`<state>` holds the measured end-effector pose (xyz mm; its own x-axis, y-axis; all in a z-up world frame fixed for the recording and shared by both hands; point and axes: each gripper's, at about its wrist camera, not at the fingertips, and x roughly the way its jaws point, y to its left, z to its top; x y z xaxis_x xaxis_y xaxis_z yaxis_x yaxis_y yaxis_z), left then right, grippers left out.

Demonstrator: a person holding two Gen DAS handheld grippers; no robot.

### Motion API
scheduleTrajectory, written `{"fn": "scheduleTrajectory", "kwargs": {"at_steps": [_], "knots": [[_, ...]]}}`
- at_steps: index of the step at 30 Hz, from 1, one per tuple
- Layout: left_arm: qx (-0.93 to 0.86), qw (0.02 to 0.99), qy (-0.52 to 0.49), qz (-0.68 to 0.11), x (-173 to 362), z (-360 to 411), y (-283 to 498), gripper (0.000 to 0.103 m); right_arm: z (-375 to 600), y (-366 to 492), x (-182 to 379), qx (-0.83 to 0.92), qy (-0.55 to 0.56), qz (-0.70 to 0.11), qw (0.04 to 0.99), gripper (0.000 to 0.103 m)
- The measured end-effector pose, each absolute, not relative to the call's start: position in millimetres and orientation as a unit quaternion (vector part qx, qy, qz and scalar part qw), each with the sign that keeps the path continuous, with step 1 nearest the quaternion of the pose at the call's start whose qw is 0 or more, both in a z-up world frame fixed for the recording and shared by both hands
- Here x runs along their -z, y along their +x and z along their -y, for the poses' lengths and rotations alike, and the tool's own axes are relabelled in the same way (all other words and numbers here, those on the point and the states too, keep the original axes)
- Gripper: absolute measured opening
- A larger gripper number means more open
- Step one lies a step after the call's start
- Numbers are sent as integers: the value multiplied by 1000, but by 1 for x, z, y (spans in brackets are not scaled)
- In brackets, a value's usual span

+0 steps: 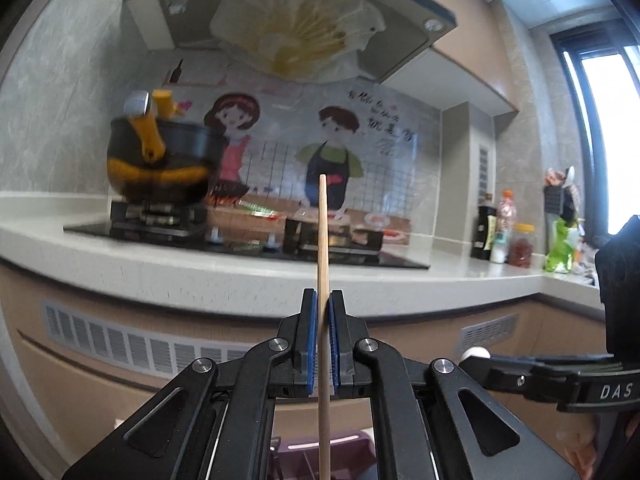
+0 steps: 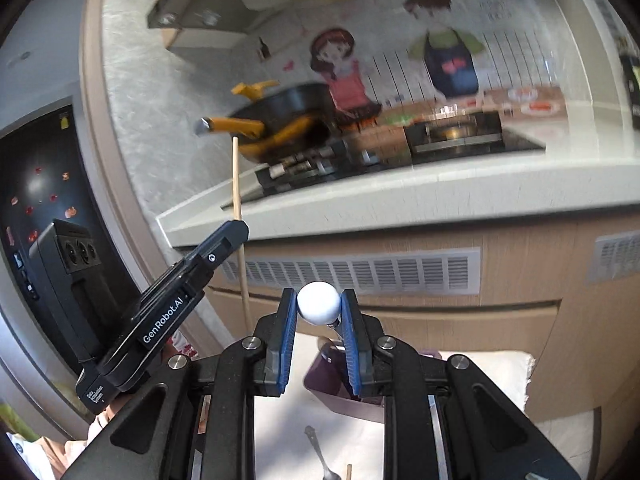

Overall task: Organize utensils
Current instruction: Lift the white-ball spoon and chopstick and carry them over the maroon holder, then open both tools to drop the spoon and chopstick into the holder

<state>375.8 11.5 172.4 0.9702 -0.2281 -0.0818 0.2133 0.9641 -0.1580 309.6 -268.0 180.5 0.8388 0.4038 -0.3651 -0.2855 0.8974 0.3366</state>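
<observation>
Kitchen backdrop; chopstick (image 1: pixel 322 280) between jaws

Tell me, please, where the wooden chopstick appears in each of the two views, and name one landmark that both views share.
Left wrist view: the chopstick stands upright in the centre, clamped between the left tongs.
Right wrist view: it is left of centre, upright, passing behind the tip of the left tongs.
Shared landmark: the black and yellow pot on the stove.
</observation>
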Motion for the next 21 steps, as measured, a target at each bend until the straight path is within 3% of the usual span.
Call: {"fn": "scheduleTrajectory", "kwargs": {"at_steps": [12, 21], "knots": [[77, 984, -95, -133, -56, -8, 465, 6, 272, 383, -88, -183, 144, -289, 929, 20], [61, 986, -69, -139, -10, 2, 459, 6, 275, 397, -39, -167, 150, -334, 915, 20]]}}
